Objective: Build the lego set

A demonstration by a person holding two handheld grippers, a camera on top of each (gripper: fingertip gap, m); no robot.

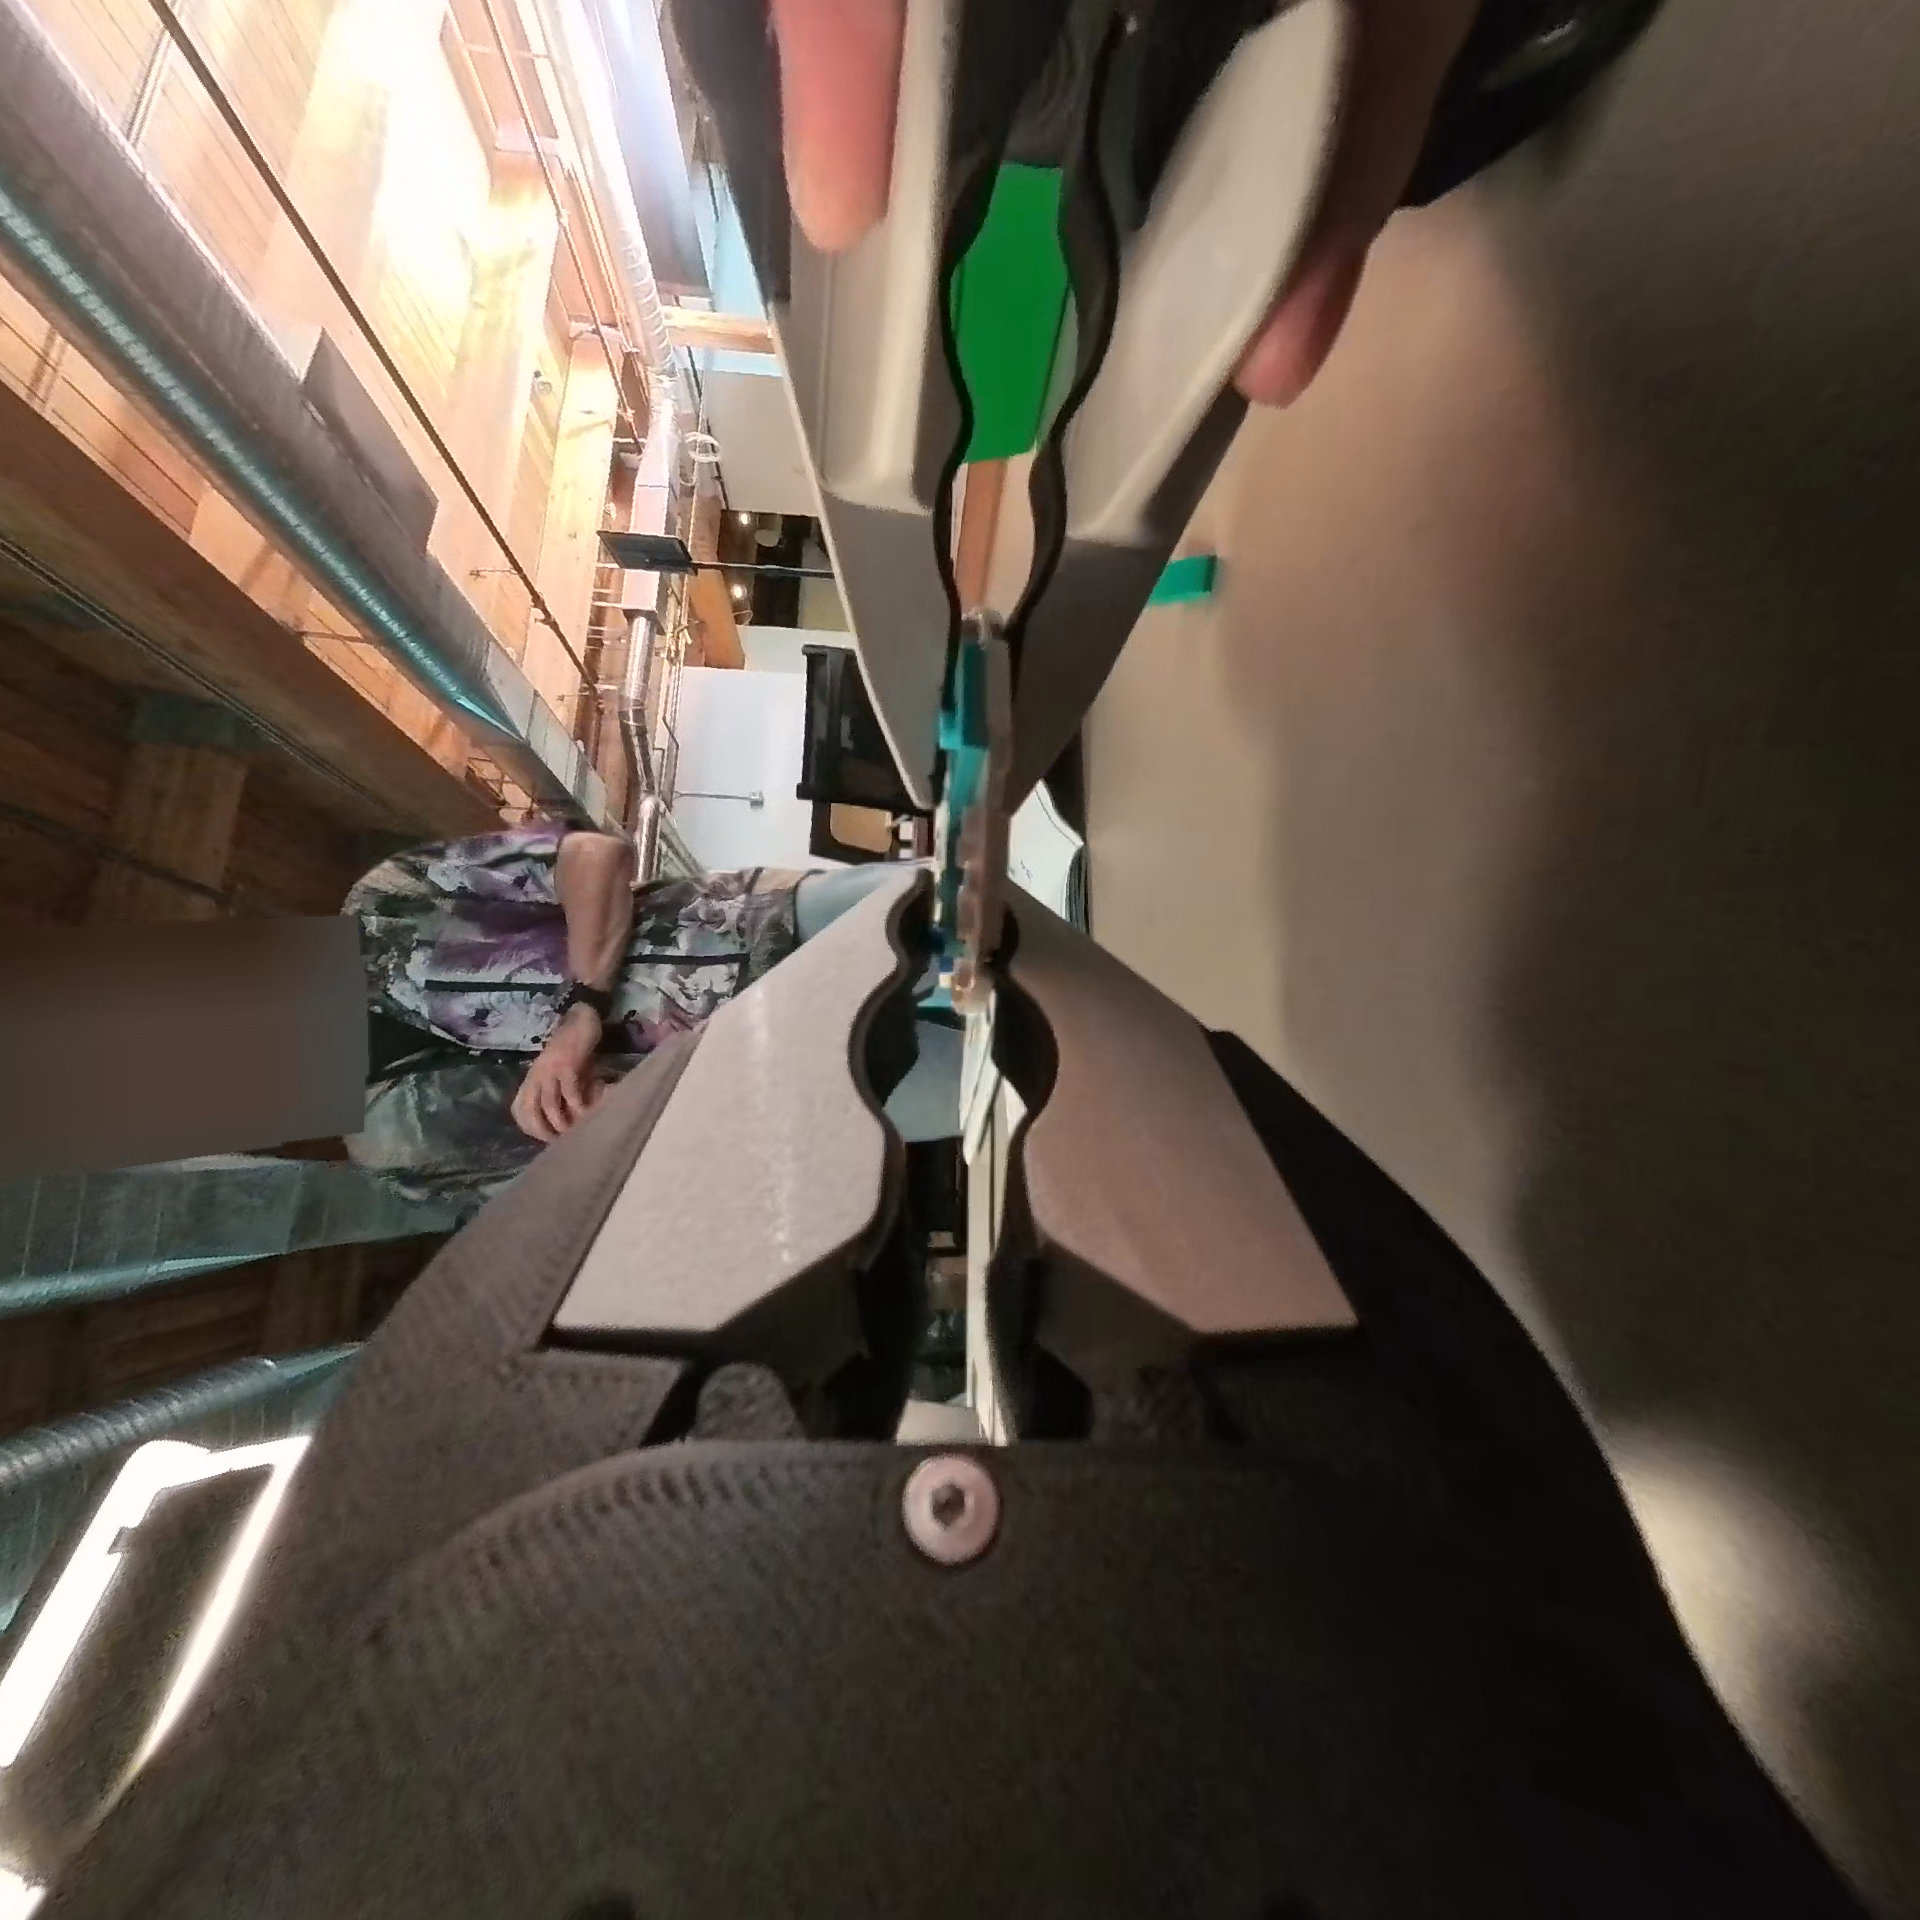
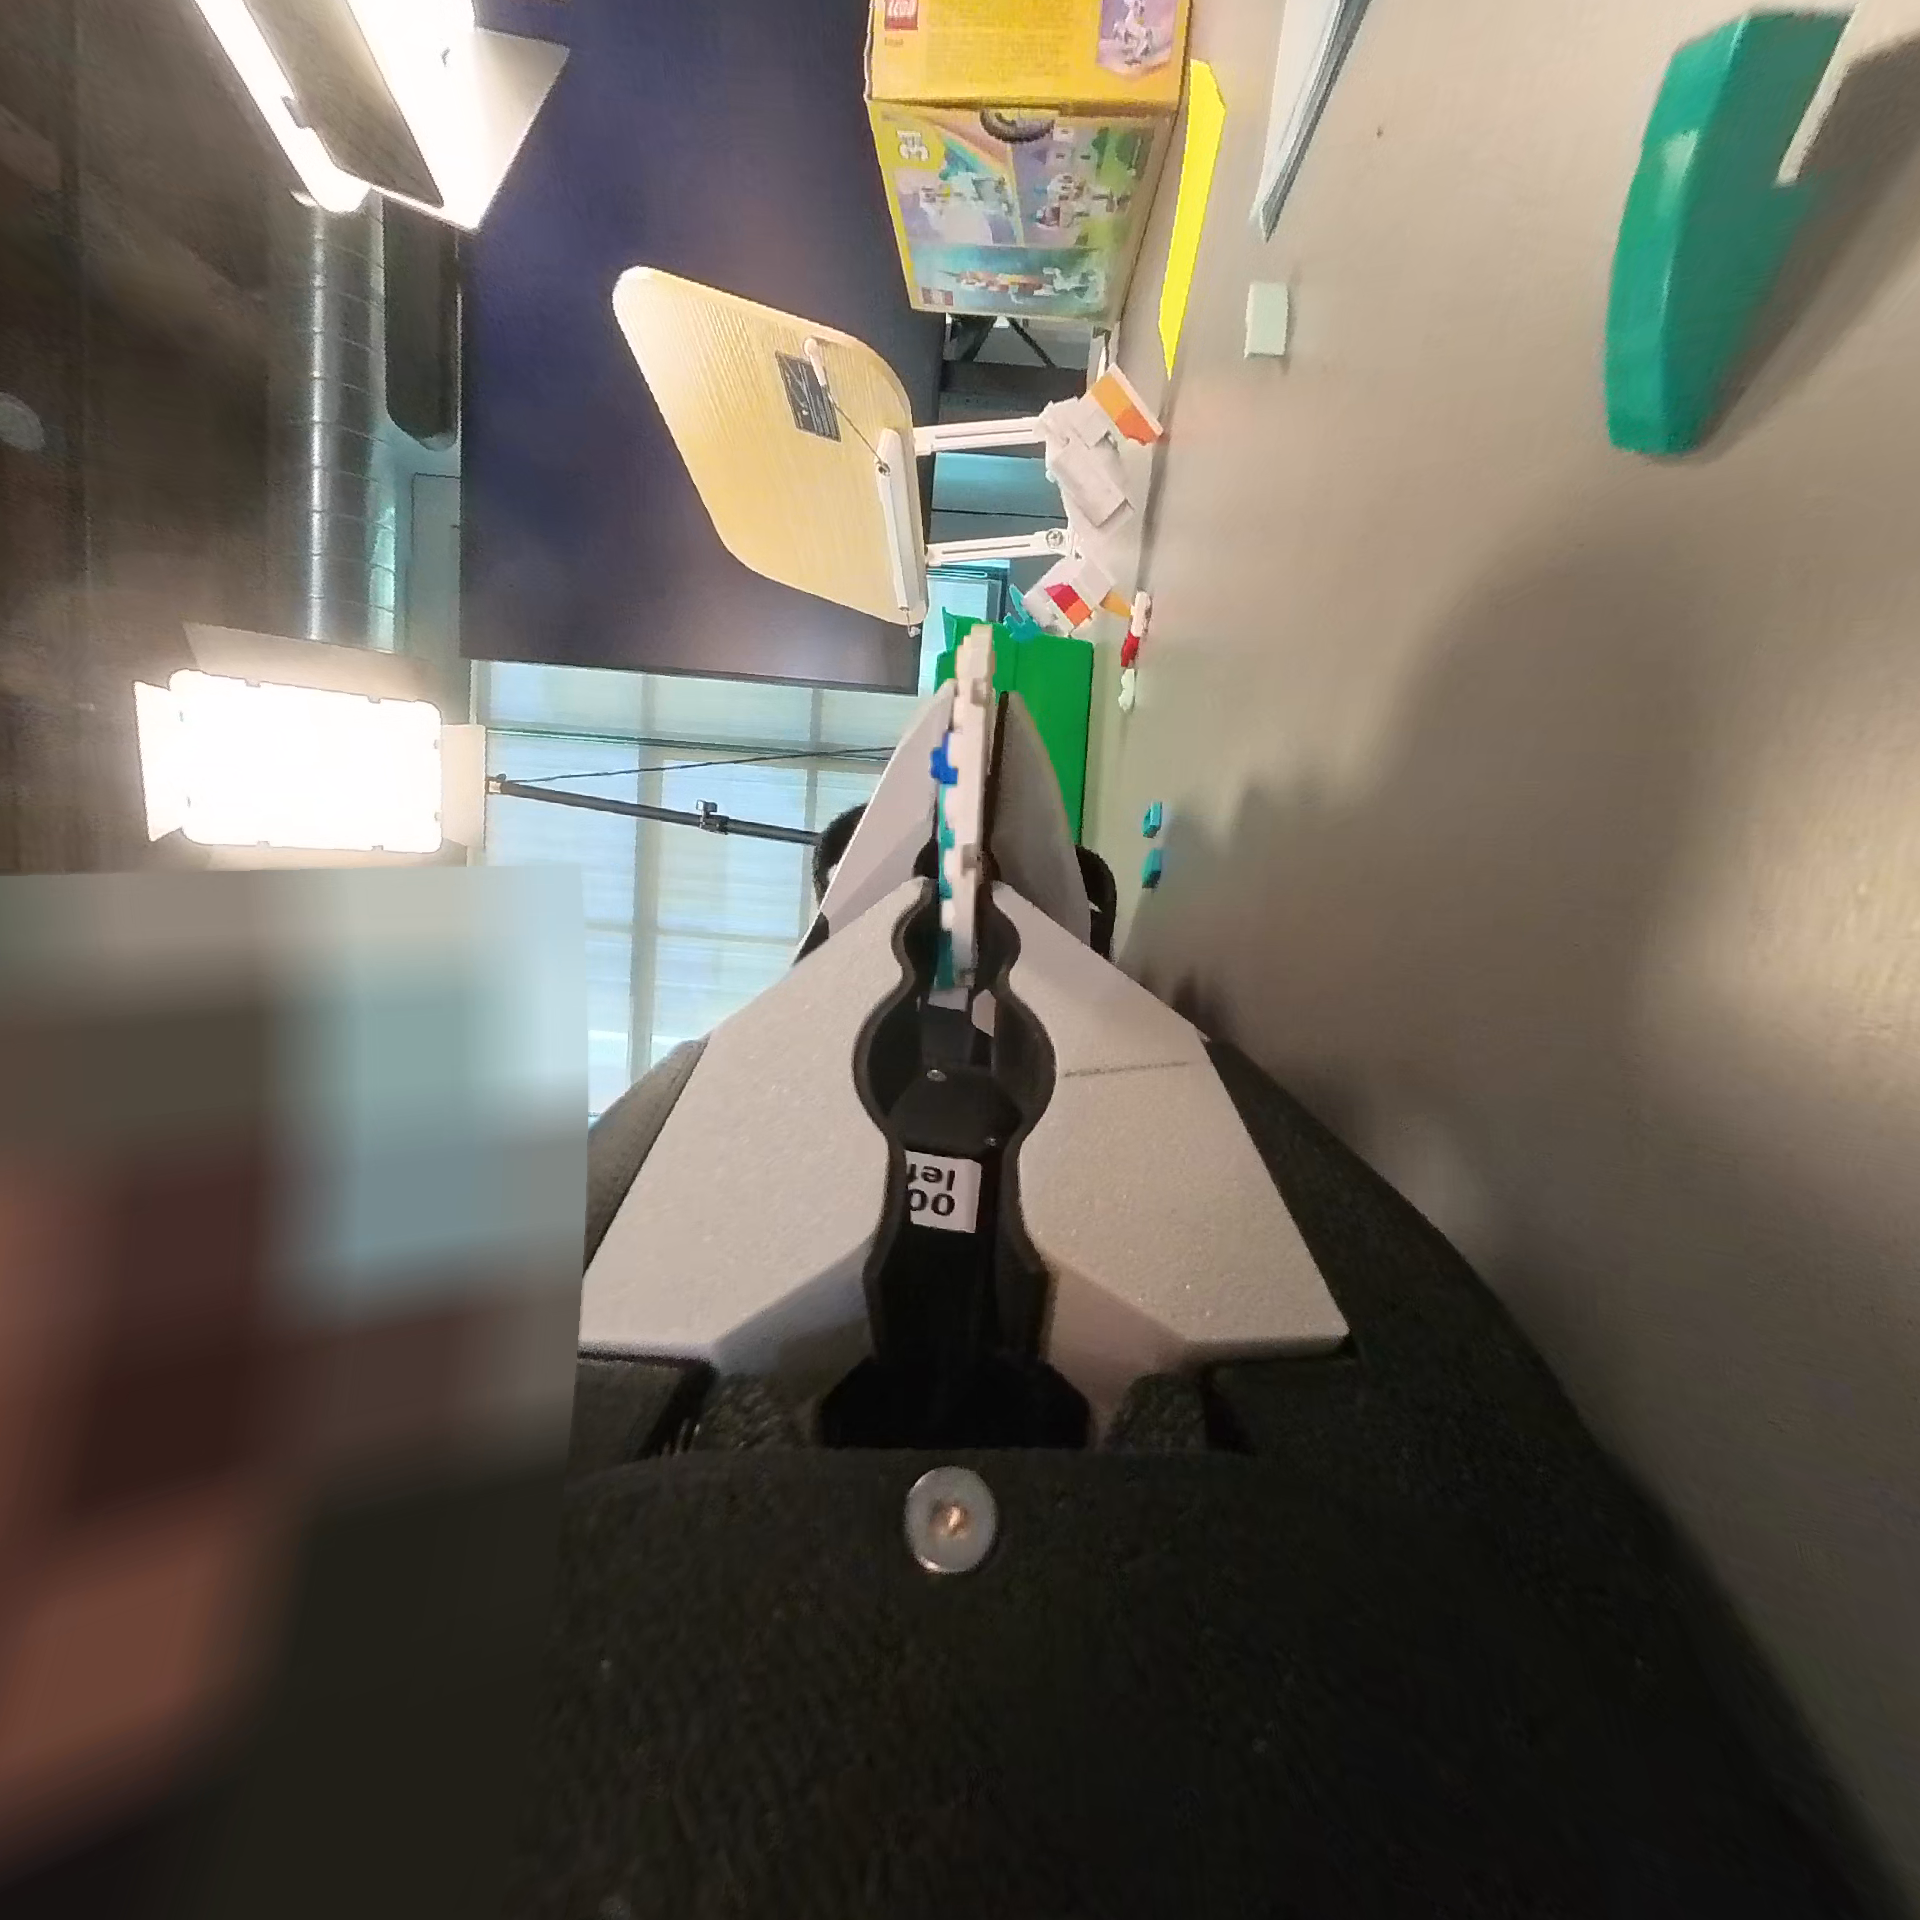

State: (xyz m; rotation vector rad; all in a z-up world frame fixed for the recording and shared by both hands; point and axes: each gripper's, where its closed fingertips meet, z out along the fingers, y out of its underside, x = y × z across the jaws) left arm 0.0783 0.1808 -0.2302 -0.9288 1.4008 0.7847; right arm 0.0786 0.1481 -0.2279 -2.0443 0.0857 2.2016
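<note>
A thin Lego plate assembly [image 1: 975,769], white with teal and blue bits, is held edge-on between both grippers above the table. My left gripper [image 1: 966,914] is shut on its near end. My right gripper [image 1: 982,644] comes in from the opposite side, with a hand's fingertips on its body, and is shut on the far end. In the right wrist view my right gripper [image 2: 968,810] is shut on the same plate [image 2: 975,686], which sticks out past the fingertips. Both views are rolled sideways, with the grey table [image 2: 1455,935] on the right.
A white and orange Lego figure [image 2: 1091,488], a green plate [image 2: 1049,717], small teal pieces [image 2: 1151,842], red and white bits [image 2: 1132,634], a big teal piece [image 2: 1704,239] and the yellow Lego box [image 2: 1029,156] are on the table. A person [image 1: 520,966] stands behind. The tips of both grippers are at nearly the same place.
</note>
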